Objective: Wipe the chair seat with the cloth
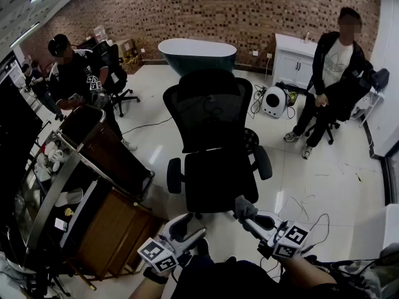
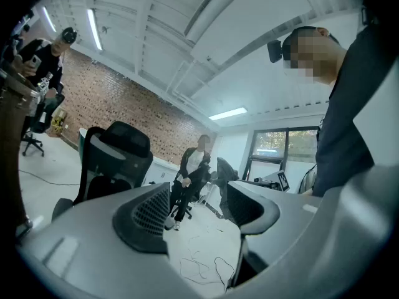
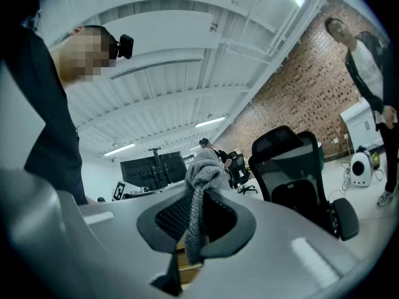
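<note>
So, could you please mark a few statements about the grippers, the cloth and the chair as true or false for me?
1. The right gripper holds the grey cloth between its jaws. True.
2. The left gripper is shut on a sponge. False: its jaws stand apart with nothing between them.
3. The cloth lies spread flat in the middle of the chair seat. False: it is bunched in the right gripper's jaws, near the seat's front edge.
4. The backrest stands on the far side of the seat from the person holding the grippers. True.
</note>
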`<state>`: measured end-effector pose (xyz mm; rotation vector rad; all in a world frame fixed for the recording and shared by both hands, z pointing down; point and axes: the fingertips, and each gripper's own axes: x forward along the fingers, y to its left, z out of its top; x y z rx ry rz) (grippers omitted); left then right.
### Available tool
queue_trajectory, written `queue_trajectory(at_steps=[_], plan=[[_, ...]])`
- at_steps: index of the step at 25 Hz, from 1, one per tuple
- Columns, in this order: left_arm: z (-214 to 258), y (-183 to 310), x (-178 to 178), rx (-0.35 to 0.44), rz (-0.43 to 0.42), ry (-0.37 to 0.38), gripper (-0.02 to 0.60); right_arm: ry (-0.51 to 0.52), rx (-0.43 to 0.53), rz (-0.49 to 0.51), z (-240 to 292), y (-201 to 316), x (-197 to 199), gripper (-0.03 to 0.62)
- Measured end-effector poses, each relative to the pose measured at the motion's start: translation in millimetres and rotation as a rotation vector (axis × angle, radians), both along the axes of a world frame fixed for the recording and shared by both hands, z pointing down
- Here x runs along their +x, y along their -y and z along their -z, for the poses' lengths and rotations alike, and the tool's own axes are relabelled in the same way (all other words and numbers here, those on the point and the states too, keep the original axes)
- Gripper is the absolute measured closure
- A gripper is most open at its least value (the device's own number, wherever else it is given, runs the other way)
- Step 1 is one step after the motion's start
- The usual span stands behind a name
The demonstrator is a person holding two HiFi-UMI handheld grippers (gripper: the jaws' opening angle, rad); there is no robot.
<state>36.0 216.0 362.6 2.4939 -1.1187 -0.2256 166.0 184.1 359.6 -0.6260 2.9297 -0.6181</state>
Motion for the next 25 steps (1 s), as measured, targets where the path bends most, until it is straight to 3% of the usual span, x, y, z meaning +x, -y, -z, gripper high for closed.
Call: queue_trajectory(at_steps=[8,18,25], plan=[[-21,65,-53,-0.010,0.006,-0.017,0.271,-0.018,0.017,0.020,-10,66,-60,0.563],[-19,190,-112,0.020,-0.133,-0.024,0.270,-0.075,-0.005,-0.047,-23,174,-139,0.563],[-20,245,-151,0.003,-0.157,-0.008,0.272,-0.066,-0.002,-0.083,-17,235,-175,0.563]])
